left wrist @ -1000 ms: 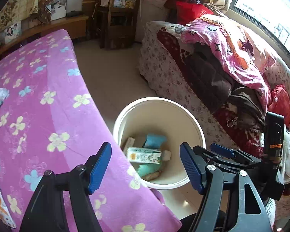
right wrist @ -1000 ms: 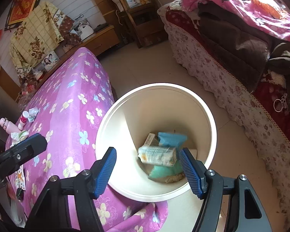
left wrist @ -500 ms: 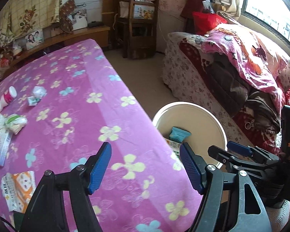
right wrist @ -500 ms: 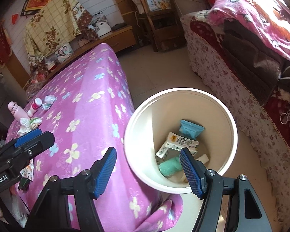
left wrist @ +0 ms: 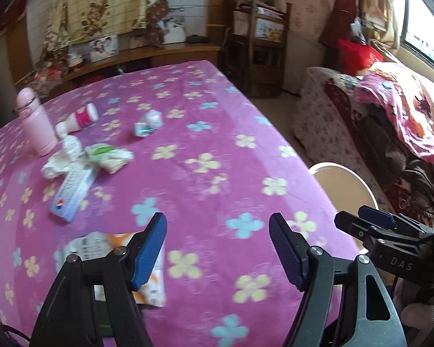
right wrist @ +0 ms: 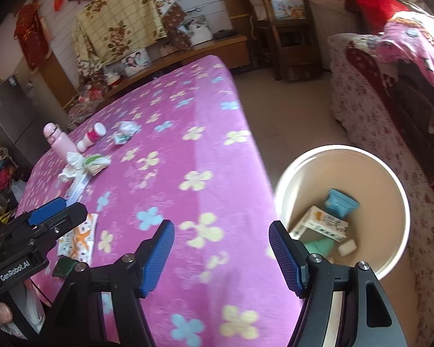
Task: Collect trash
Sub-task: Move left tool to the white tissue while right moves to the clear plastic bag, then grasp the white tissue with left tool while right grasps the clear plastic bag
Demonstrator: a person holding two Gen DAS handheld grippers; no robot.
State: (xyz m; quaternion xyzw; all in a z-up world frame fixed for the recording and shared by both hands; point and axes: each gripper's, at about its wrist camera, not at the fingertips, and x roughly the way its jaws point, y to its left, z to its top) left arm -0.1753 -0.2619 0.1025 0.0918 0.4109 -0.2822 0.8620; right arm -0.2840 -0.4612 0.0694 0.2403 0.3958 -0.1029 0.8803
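1. The left gripper (left wrist: 217,248) hangs over the near part of the counter (left wrist: 205,150), jaws wide, nothing between them.
2. The right gripper (right wrist: 221,256) is over the counter's edge beside the bin (right wrist: 396,179), jaws wide and empty.
3. On the counter lie an orange-white packet (left wrist: 101,245) just under the left jaw, a blue-white box (left wrist: 72,188), crumpled tissue (left wrist: 63,156), a green-white wrapper (left wrist: 110,156), a small bottle (left wrist: 78,121) and a pink flask (left wrist: 34,121).
4. The bin on the floor holds a carton (right wrist: 321,222) and blue pack (right wrist: 340,202).
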